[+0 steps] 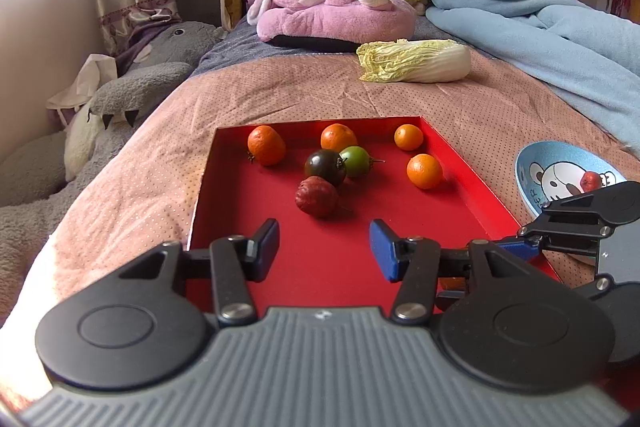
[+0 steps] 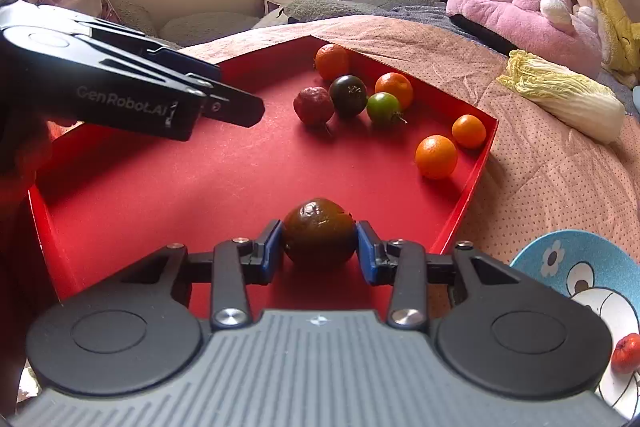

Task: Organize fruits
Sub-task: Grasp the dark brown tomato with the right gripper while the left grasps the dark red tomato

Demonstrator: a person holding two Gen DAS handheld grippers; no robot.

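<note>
A red tray (image 1: 460, 163) (image 2: 120, 195) lies on the bed. It holds several orange fruits (image 1: 266, 145) (image 2: 436, 157), a dark tomato (image 1: 325, 167) (image 2: 348, 95), a green tomato (image 1: 356, 161) (image 2: 383, 108) and a wrinkled dark red fruit (image 1: 317, 196) (image 2: 313, 105). My left gripper (image 1: 324, 251) is open and empty over the tray's near part; it shows from the side in the right wrist view (image 2: 240, 111). My right gripper (image 2: 320, 251) is shut on a brown-green tomato (image 2: 319, 233) just above the tray floor. A blue cartoon bowl (image 1: 532, 163) (image 2: 580, 255) right of the tray holds a small red fruit (image 1: 591, 181) (image 2: 626, 353).
A napa cabbage (image 1: 416, 61) (image 2: 560, 95) lies on the pink quilt (image 1: 280, 91) beyond the tray. A pink plush (image 1: 332, 11), a grey plush (image 1: 160, 67) and a blue blanket (image 1: 540, 31) lie farther back. The bed edge falls off to the left.
</note>
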